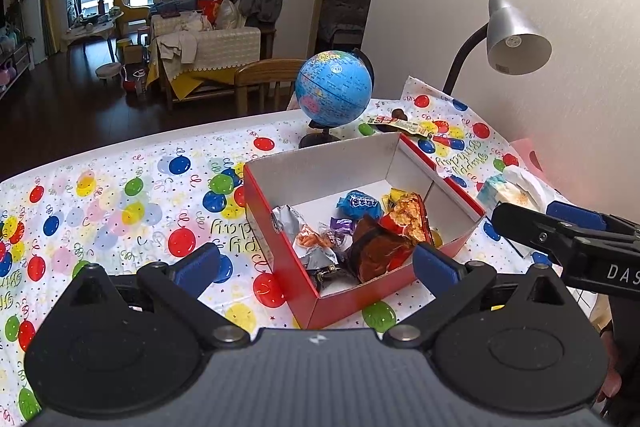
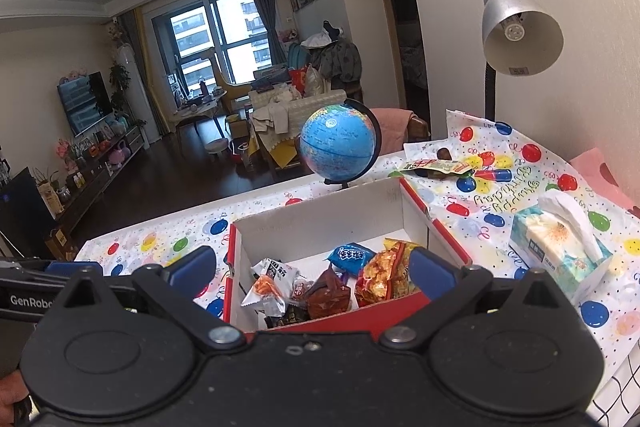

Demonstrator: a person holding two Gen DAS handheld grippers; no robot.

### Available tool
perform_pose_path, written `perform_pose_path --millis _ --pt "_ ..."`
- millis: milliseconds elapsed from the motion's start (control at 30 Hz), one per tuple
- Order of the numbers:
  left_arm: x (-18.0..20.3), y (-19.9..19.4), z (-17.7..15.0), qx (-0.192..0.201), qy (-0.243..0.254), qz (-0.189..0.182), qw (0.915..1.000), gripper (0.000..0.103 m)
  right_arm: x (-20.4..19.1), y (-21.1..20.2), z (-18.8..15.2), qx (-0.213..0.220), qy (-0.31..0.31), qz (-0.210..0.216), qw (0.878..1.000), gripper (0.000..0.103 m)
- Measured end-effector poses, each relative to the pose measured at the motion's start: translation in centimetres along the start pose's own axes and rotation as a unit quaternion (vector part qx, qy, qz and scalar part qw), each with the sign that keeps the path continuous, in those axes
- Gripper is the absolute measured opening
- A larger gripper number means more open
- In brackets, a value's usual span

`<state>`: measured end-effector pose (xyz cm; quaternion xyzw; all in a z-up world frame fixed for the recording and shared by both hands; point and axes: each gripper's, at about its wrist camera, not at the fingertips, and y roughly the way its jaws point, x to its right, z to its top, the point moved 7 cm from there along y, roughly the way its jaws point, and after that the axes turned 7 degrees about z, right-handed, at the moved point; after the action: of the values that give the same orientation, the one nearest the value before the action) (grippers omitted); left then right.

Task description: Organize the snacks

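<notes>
**Snacks gathered in the red box, one packet left behind it**

The tablecloth (image 2: 560,163), printed with balloons and "Happy Birthday", covers the table, probably to mark out the work area. At its centre sits the red box (image 1: 292,267), open at the top so packets can be dropped in. At 12 o'clock from the box stands the globe (image 2: 338,147); at 3 o'clock, the tissue box (image 2: 560,251), well apart from the snacks.

Inside the box lie the orange-red crisp bag (image 2: 384,279), a brown packet (image 2: 328,297), a silver packet (image 2: 266,283) with Chinese print, and a blue packet (image 2: 352,255) with white characters too small to read. One green-and-red packet (image 2: 436,167) lies on the cloth at 1 o'clock beyond the box; it seems the next to fetch.

The left gripper (image 1: 316,263) hovers spread wide over the box's near corner, holding nothing. The right gripper (image 2: 312,273) hangs likewise spread and empty over the box's near wall. Its side reads "DAS"; the left's reads "GenRobo".
</notes>
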<state>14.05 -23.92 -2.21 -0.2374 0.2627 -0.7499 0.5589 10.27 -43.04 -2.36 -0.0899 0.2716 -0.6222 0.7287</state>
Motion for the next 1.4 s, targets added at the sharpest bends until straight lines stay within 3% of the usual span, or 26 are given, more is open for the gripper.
perform_pose_path --millis 967,1400 --pt "0.2 -1.0 0.9 0.023 -0.001 -0.017 0.9996 0.103 -0.3 -0.5 0.7 0.006 -0.001 -0.005 1.000 0.103" --pt "-0.4 -0.2 0.7 0.009 -0.014 -0.014 0.9998 0.103 -0.6 -0.1 0.4 -0.003 -0.004 0.000 1.000 0.103"
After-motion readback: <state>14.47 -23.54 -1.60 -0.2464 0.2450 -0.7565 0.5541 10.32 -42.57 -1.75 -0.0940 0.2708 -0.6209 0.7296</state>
